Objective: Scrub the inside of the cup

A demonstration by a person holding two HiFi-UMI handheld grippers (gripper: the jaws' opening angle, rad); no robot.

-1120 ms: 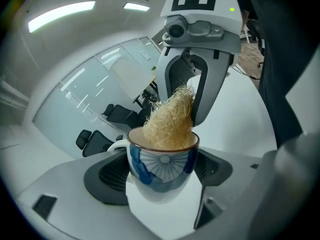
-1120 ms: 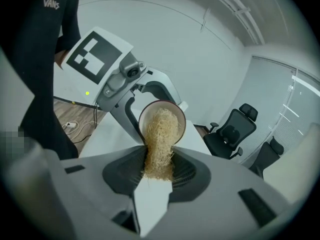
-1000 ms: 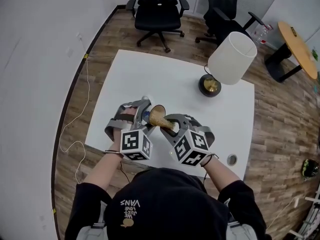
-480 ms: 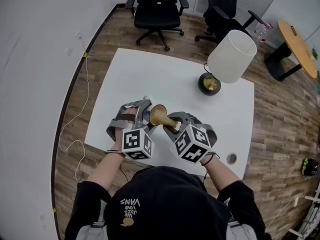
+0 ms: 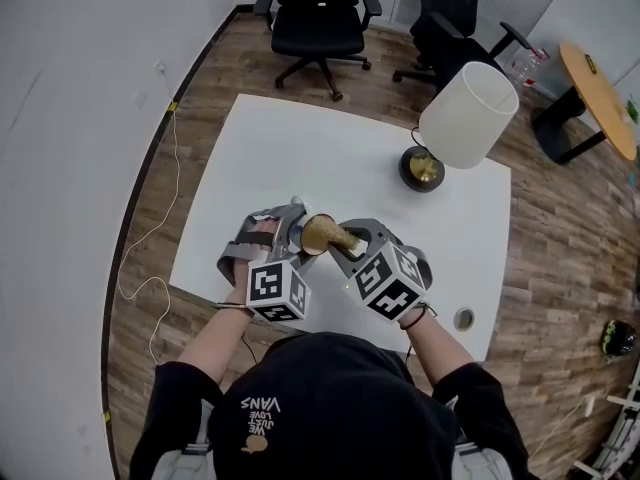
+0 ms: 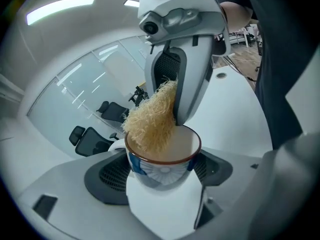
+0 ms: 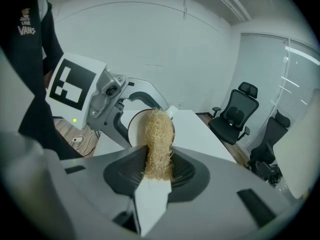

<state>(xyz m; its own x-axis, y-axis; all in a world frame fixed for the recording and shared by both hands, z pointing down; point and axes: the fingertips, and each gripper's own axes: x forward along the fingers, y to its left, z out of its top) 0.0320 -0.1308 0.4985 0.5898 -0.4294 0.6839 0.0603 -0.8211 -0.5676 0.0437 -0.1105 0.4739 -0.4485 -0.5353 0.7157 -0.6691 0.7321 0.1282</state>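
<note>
White table [image 5: 300, 148], 6 o'clock edge: left gripper [image 6: 161, 176] jaws clamped on a blue-patterned cup [image 6: 165, 159] — mouth facing 3 o'clock. Right gripper [image 7: 156, 176] jaws closed on a straw-coloured fibre scrubber [image 7: 159, 139] — tip inside the cup. Lamp [image 5: 455, 128] stands at 2 o'clock.

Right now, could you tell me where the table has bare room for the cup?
The table is bare on its far-left stretch, from far edge to the left gripper, and in the strip between lamp and right gripper. Both grippers crowd the near edge.
</note>
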